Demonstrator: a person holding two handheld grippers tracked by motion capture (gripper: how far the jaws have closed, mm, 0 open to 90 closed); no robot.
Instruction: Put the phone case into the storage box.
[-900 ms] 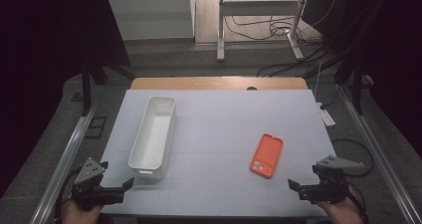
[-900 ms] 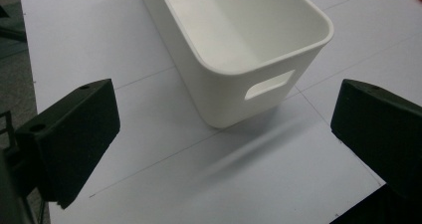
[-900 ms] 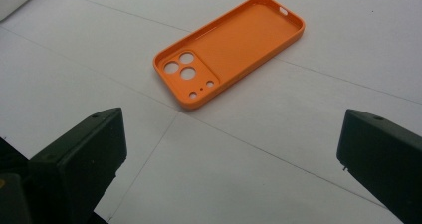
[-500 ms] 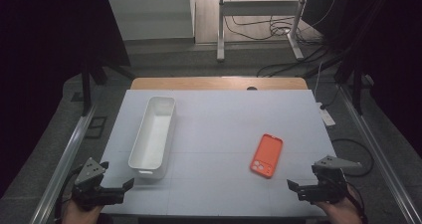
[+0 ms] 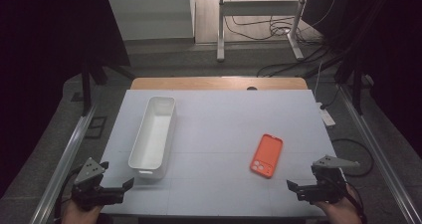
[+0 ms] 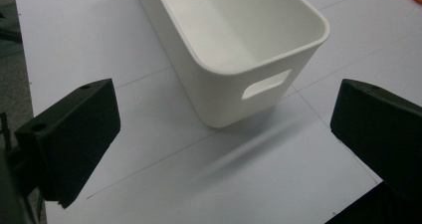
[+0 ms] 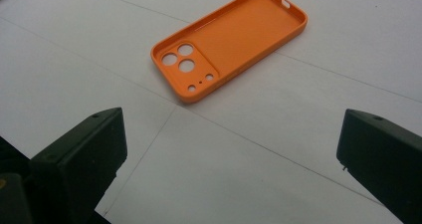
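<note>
An orange phone case (image 5: 266, 155) lies hollow side up on the white table (image 5: 224, 119), right of centre; in the right gripper view the phone case (image 7: 230, 41) sits just beyond the jaws. A long white bin (image 5: 154, 134) stands empty on the left half, and its handled near end (image 6: 239, 59) is close ahead in the left gripper view. My left gripper (image 5: 124, 186) rests open at the front left corner, short of the bin. Near the front right edge my right gripper (image 5: 293, 187) is open, nothing between its jaws.
A wooden strip (image 5: 219, 82) borders the table's far edge. Metal rails (image 5: 64, 159) run along both sides. Beyond the table stand a desk frame (image 5: 259, 25) and loose cables (image 5: 318, 50) on the floor.
</note>
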